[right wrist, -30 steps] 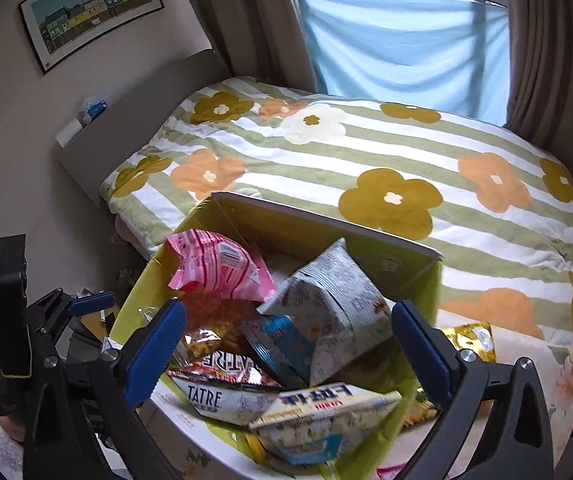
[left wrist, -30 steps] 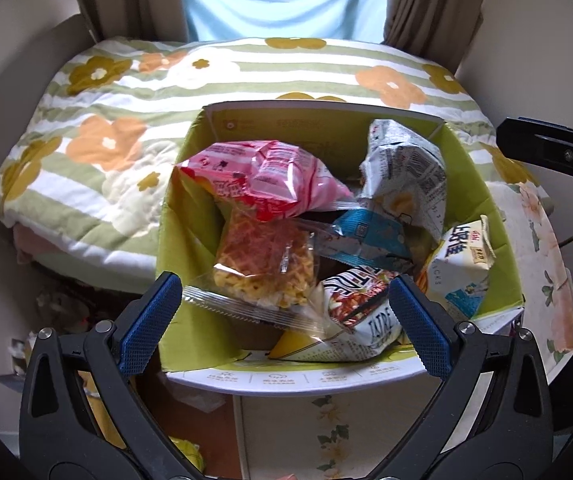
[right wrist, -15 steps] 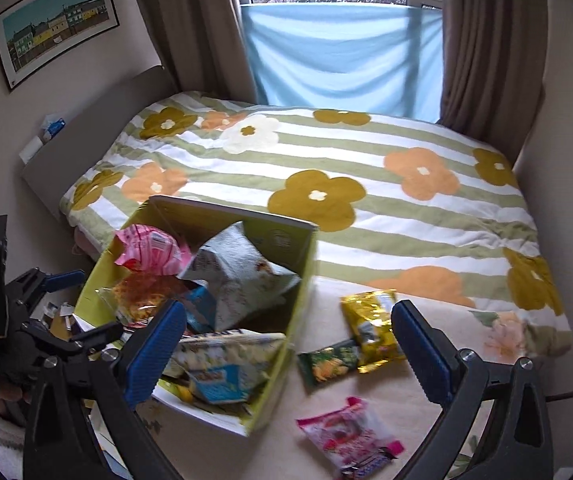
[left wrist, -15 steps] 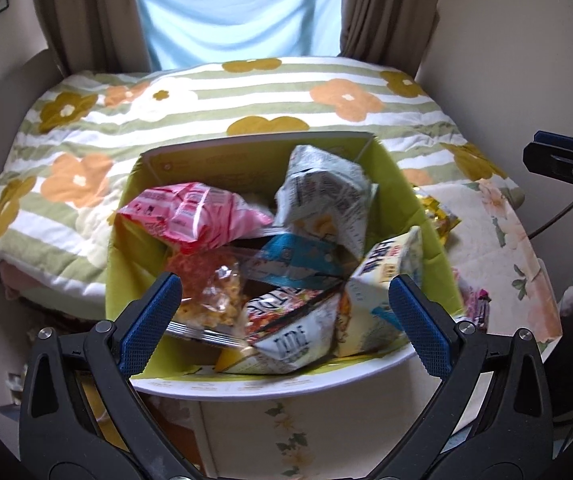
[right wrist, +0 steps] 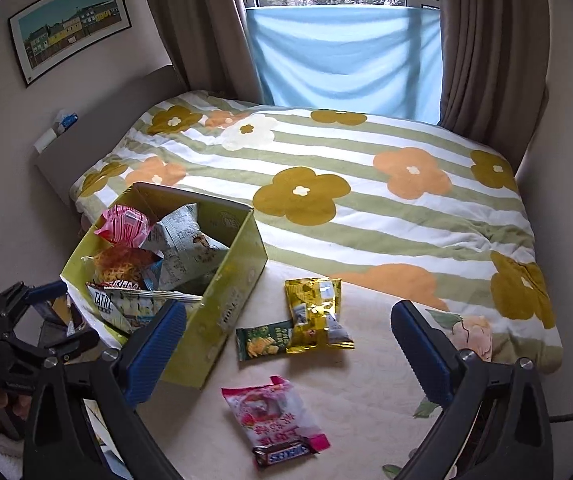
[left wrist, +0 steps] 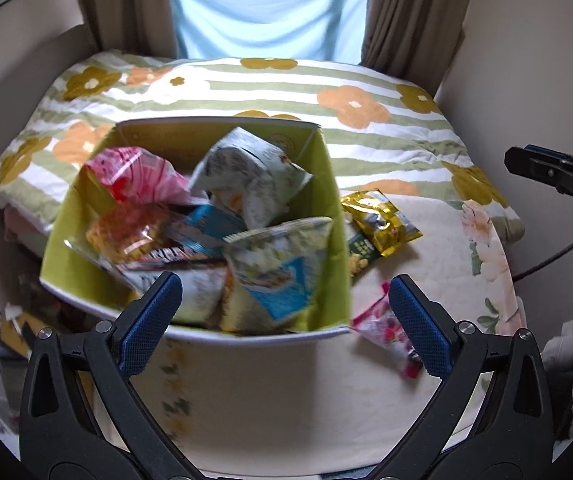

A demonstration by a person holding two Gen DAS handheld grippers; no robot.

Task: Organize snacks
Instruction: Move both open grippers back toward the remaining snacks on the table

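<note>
Both grippers, left gripper (left wrist: pixel 286 316) and right gripper (right wrist: pixel 288 344), have been pulled back from the box (right wrist: pixel 226 304), jaws wide open, nothing held; loose gold packet (right wrist: pixel 316 308) gets grabbed next, probably.

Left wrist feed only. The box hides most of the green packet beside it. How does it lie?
Observer: In the right wrist view the green packet lies flat and whole beside the box. The gold packet overlaps its right end.
Operator: Anything near the pink packet behind my finger?
Observer: A Snickers bar lies across the near edge of the pink packet.
Operator: Right gripper state?
Observer: The right gripper is wide open, with nothing between its fingers.
</note>
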